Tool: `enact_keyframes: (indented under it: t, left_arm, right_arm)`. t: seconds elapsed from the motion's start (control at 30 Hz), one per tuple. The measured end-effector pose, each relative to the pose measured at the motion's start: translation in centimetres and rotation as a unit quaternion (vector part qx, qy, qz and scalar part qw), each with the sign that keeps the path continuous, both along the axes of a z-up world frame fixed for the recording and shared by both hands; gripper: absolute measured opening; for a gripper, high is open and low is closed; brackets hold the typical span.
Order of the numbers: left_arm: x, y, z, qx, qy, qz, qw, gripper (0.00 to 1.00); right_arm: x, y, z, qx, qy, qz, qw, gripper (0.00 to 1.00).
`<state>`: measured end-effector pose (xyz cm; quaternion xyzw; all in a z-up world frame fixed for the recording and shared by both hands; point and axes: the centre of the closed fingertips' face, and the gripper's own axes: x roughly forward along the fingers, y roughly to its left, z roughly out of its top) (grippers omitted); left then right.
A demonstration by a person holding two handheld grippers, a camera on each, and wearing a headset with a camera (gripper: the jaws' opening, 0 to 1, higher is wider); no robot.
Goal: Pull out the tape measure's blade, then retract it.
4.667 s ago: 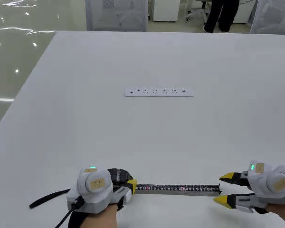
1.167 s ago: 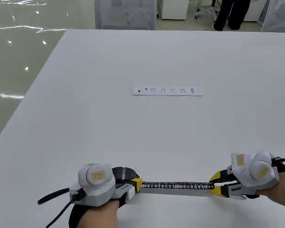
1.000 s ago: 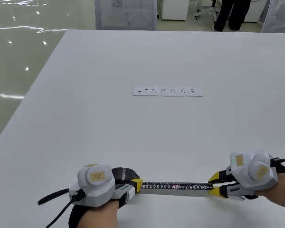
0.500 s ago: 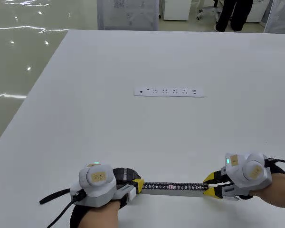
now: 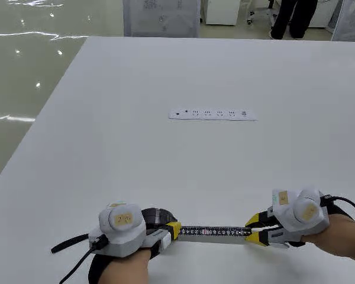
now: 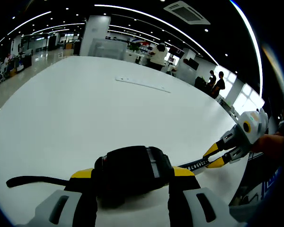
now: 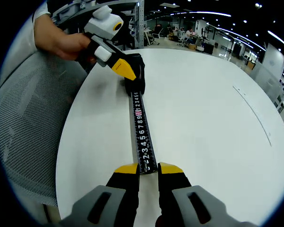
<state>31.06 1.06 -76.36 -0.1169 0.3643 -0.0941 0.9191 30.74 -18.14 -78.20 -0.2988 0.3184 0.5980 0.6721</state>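
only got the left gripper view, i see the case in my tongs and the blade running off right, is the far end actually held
observer: yes, the right gripper view shows the right tongs shut on the blade tip, a yellow tip against each edge.
operator: is it twisted
observer: no, it runs straight to the case, numerals facing up the whole way.
operator: much out
observer: the numerals run past one red mark before the case.
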Motion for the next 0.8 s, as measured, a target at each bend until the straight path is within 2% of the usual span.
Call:
enact_keyframes:
  t: [0.8]
  left_arm:
    - [0.0, 0.0, 0.0, -0.005, 0.0, 0.003, 1.0, 0.57]
  right_arm:
    - [0.0, 3.0, 0.0, 0.016, 0.007, 0.009, 0.9998, 0.1]
